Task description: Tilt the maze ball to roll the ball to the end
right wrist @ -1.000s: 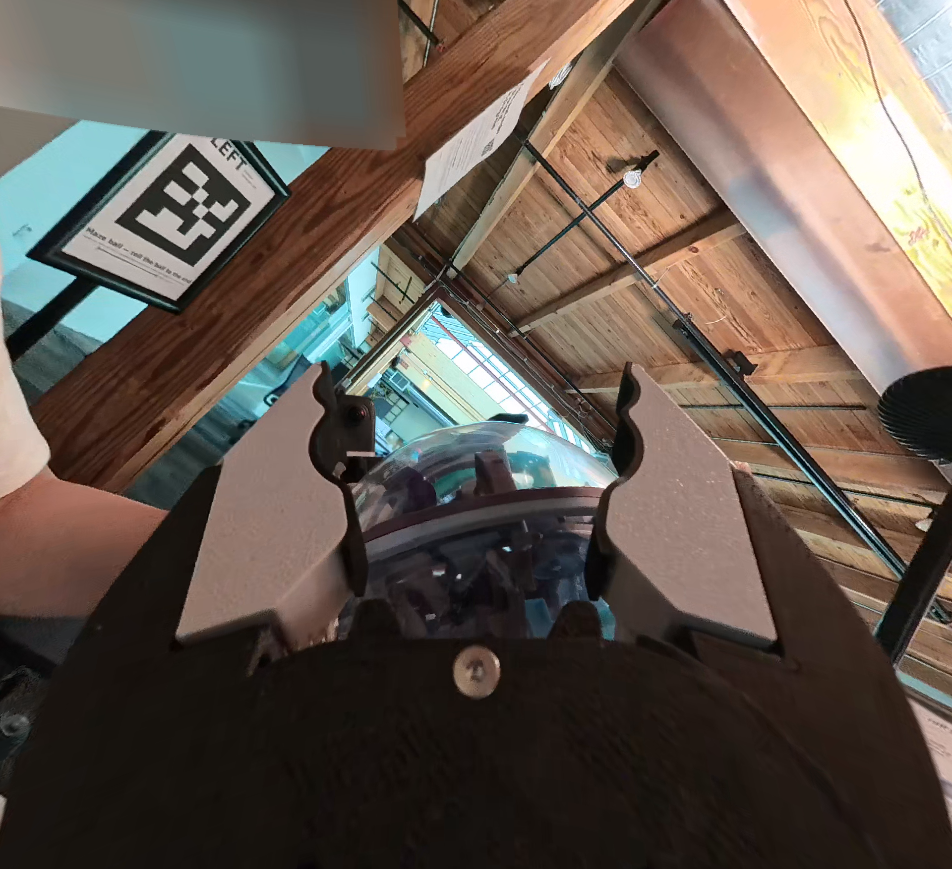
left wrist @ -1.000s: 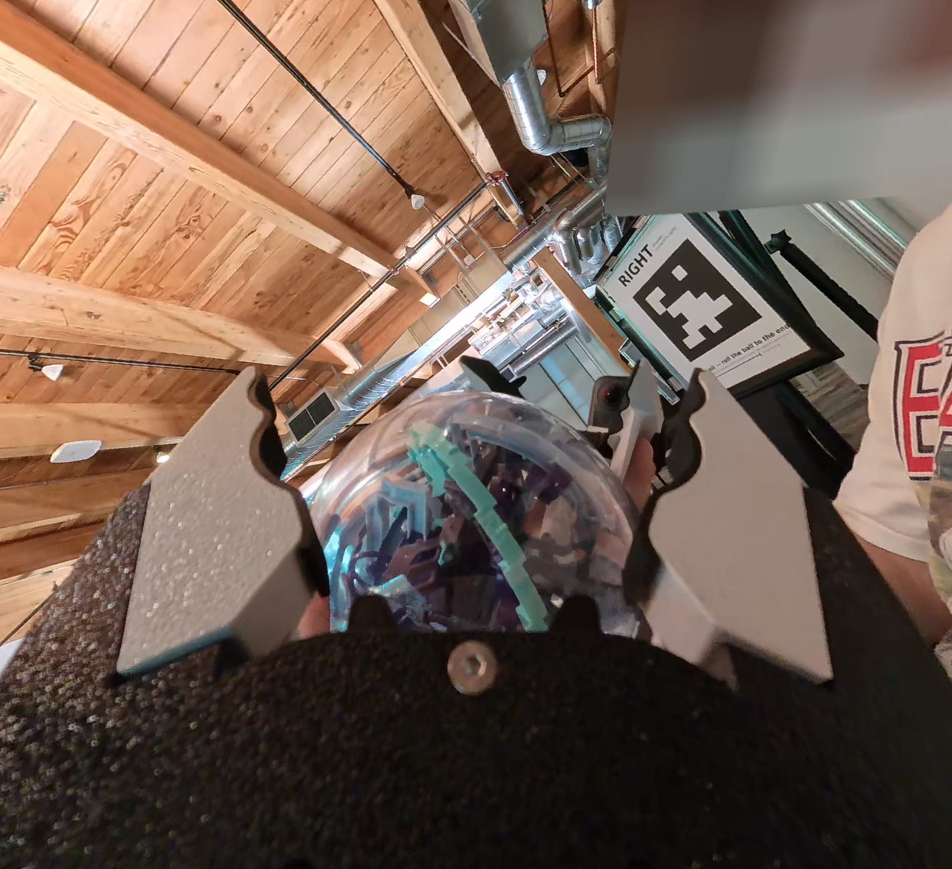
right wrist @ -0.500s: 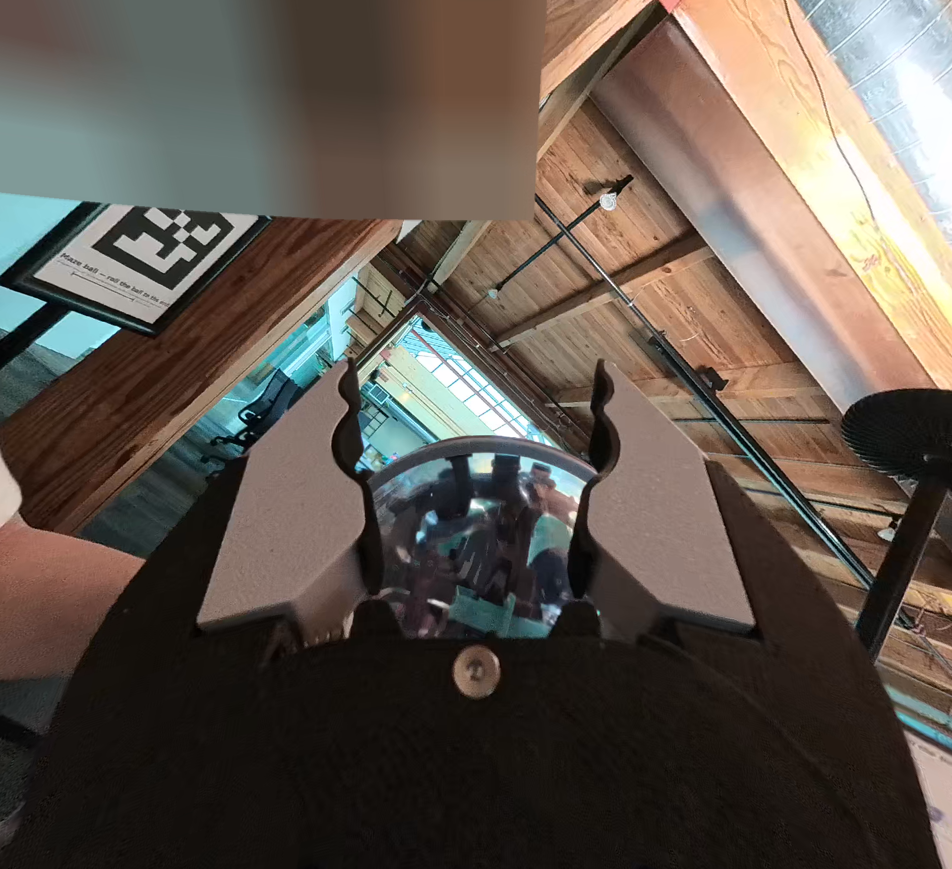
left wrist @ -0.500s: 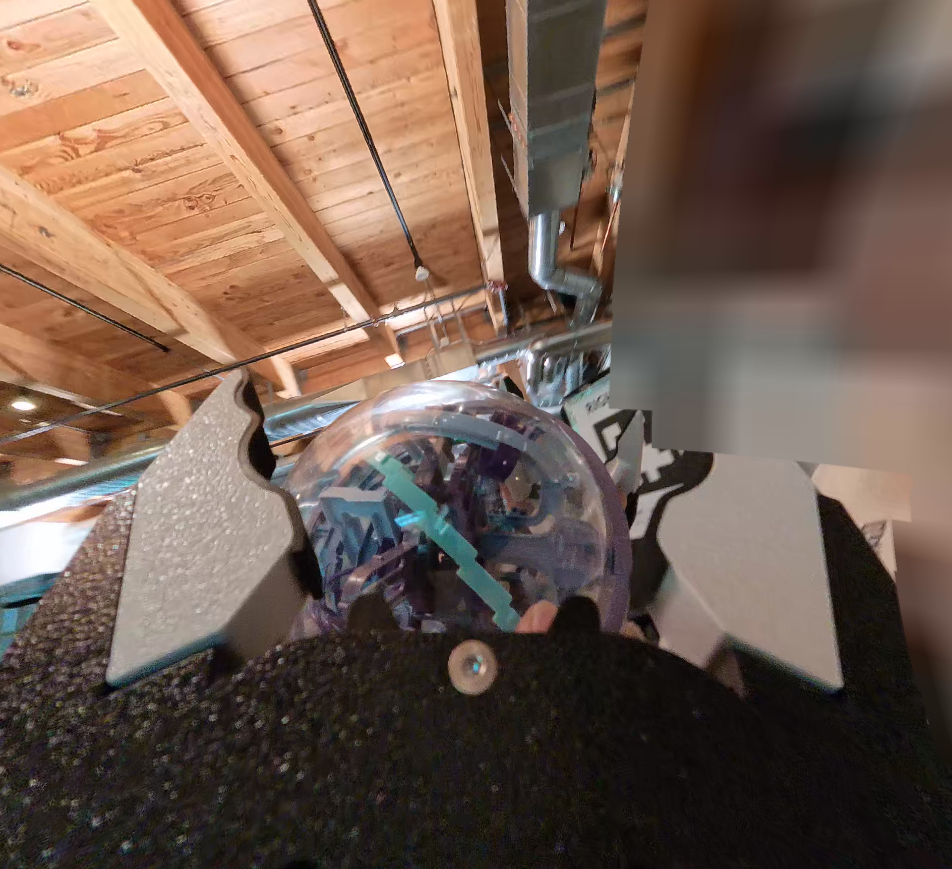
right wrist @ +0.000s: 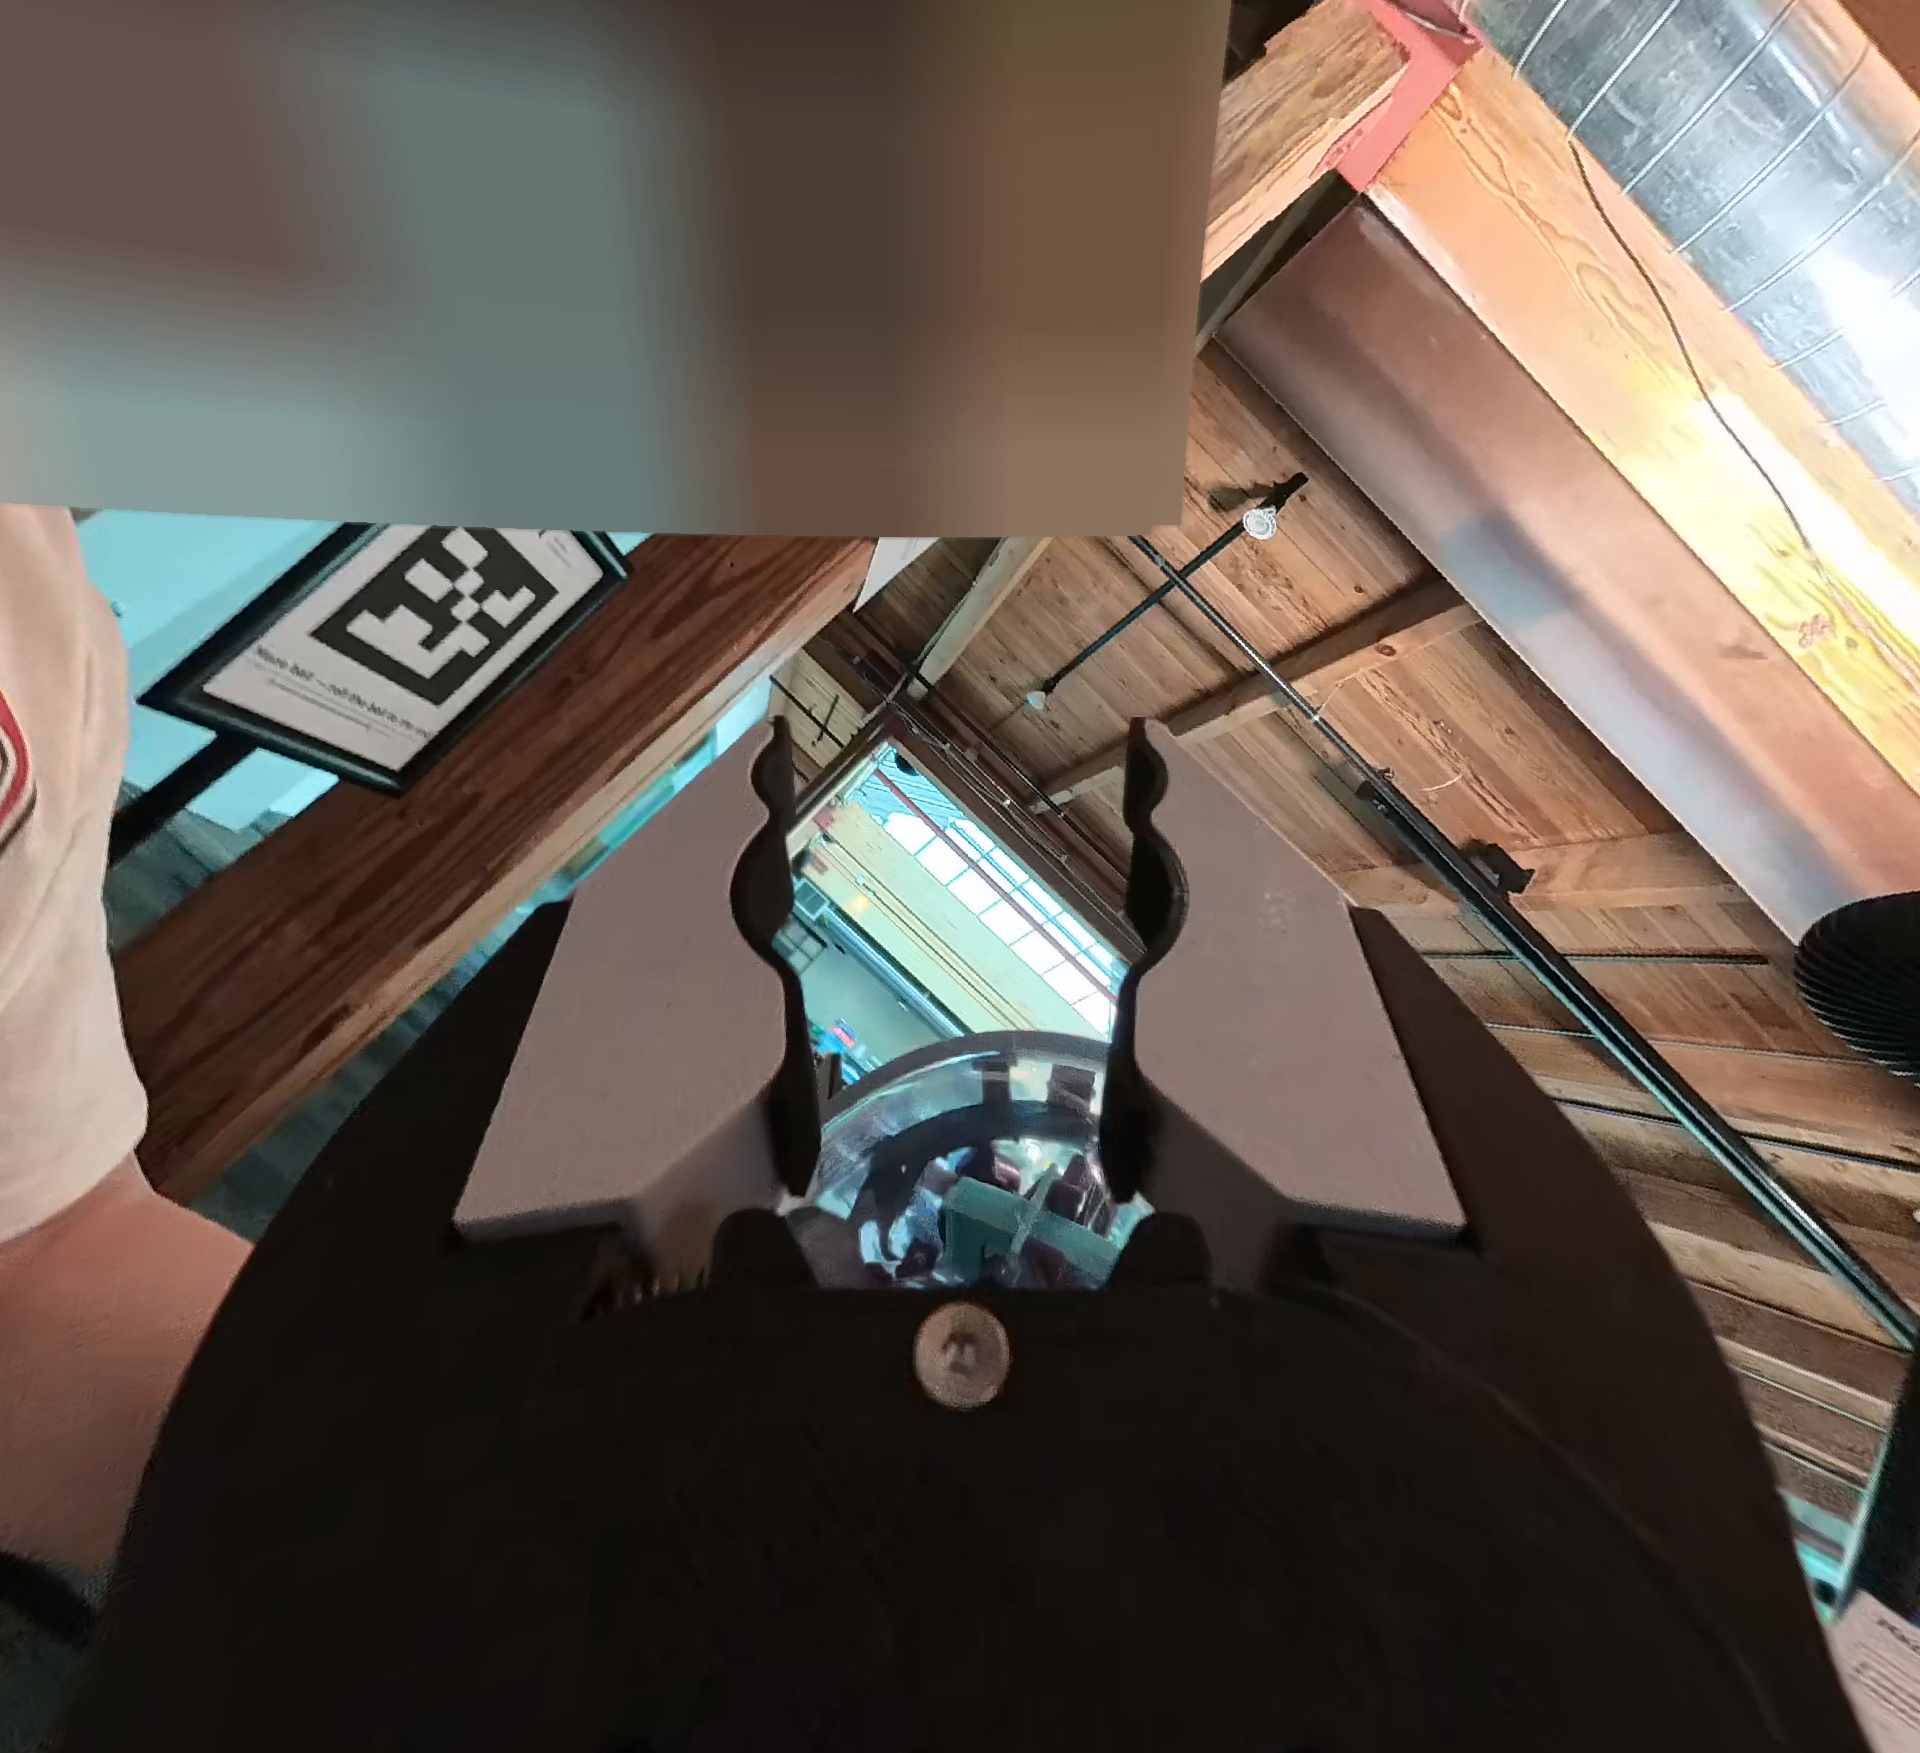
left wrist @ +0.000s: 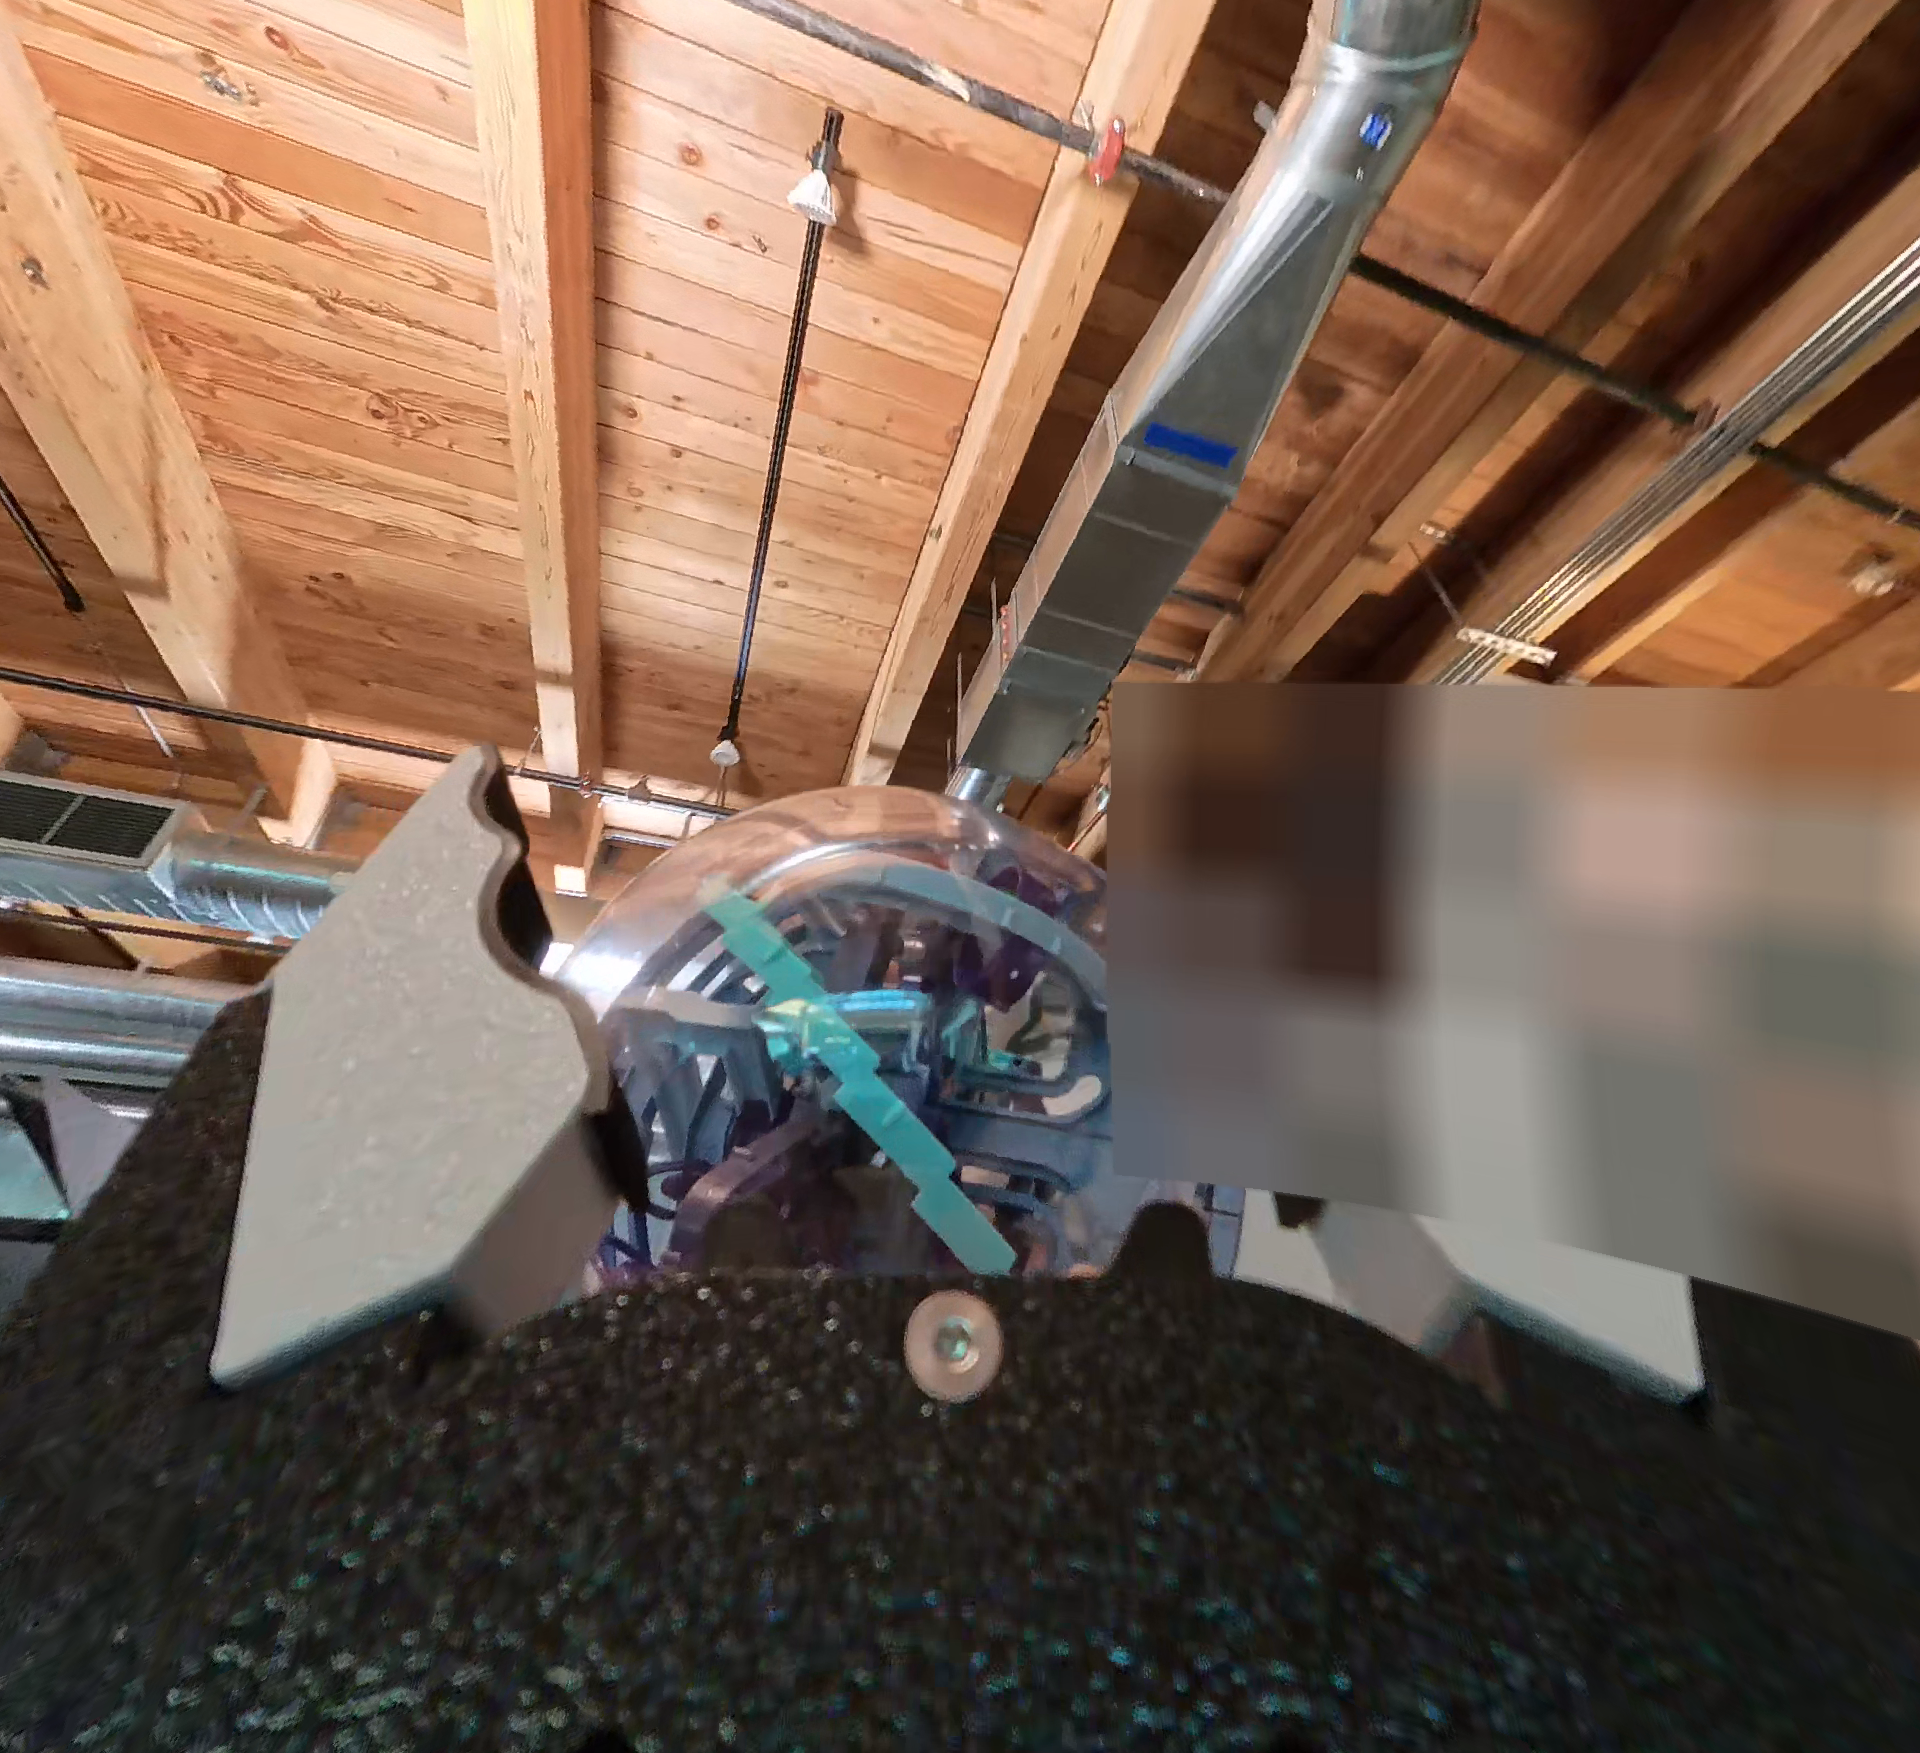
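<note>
Clear plastic maze ball (left wrist: 842, 1007), a see-through sphere packed with grey, purple and teal track pieces, held up against a ceiling of wooden planks and beams (left wrist: 665, 269). In the left wrist view, set low between the jaws of the left gripper (left wrist: 894, 1049), close to the black textured body rather than out at the tips. Left-hand grey finger (left wrist: 405, 1069) touching the sphere's side; opposite finger mostly hidden behind a blurred patch, only its lower corner (left wrist: 1392, 1288) showing beside the ball. Jaws spread wide around the ball, apparently clamped on it, though contact on the hidden side cannot be confirmed. A teal notched strip (left wrist: 852, 1069) running diagonally across the ball's interior, from upper left down towards the gripper body. Small rolling ball inside not made out.

In the right wrist view, same maze ball (right wrist: 966, 1163) seen only as a domed slice, deep at the root of the right gripper (right wrist: 961, 934), just above the screw on the black body. Jaws narrowed to a slim gap, their lower inner edges against the ball's sides, pinching it; wavy tips standing well clear above the dome.

Silver metal duct (left wrist: 1247, 353) running across the ceiling above the ball. A framed black-and-white marker sign (right wrist: 405, 643) to the upper left of the ball in the right wrist view, with a person's forearm (right wrist: 94, 1340) and white sleeve (right wrist: 52, 820) farther left.
</note>
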A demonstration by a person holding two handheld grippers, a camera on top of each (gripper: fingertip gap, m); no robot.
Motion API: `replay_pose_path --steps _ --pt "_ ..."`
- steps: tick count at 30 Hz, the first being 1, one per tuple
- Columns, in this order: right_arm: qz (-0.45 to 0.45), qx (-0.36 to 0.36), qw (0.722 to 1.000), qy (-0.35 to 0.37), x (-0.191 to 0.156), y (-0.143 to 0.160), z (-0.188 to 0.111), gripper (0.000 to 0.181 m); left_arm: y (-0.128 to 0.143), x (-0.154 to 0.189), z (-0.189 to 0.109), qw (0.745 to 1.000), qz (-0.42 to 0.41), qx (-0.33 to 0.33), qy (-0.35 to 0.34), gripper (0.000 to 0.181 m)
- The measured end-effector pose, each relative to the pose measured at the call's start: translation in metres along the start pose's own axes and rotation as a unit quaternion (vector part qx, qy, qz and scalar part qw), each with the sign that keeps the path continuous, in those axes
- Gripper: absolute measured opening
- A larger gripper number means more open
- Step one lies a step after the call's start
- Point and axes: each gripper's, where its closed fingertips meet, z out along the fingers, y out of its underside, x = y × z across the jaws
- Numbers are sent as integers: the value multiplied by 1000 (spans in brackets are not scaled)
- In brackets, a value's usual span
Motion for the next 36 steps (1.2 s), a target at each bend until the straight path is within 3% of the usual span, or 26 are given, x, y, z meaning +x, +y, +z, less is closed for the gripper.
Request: replay_pose_path --steps 1,21,30,36 --pt "6 4 1000 4 1 -1 0 60 -1 -2 -2 1000 -9 4 -1 157" --pt "9 -18 999 33 14 18 -5 61 -5 -13 -13 1000 -7 12 -18 157" --pt "4 -27 998 61 29 26 -14 61 3 -11 1 996 57 -43 -45 157" --pt "11 -31 995 95 46 31 -22 61 29 -14 17 974 140 -152 -93 157"
